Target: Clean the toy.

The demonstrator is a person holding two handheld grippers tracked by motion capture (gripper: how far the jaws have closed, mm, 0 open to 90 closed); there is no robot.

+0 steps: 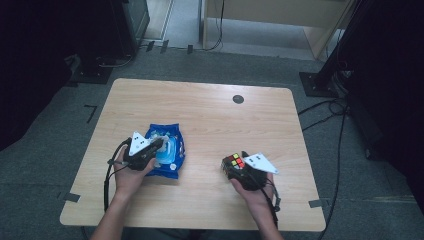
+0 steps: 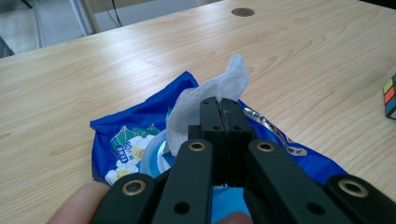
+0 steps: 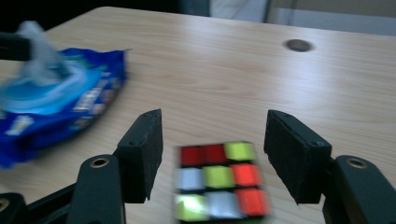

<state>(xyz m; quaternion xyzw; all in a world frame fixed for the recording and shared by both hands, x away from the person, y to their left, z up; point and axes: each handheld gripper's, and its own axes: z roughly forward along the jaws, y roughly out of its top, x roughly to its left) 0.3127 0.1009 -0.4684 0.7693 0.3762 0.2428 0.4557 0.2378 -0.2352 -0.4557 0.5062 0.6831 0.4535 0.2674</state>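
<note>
Bare tabletop [image 1: 210, 115] lies open between the blue wipes pack [image 1: 172, 150] and the puzzle cube [image 1: 233, 163]. Both stand near the front edge; the far half is unobstructed.

Both grippers [image 1: 150, 150] [image 1: 235, 167] are showing black jaws with brass-ringed pivot holes (small screw holes too), white triangular plates on top, black cables trailing behind; forearms are showing bare.

Blue wipes pack [image 1: 167, 150], multicoloured cube [image 3: 218, 186]
</note>
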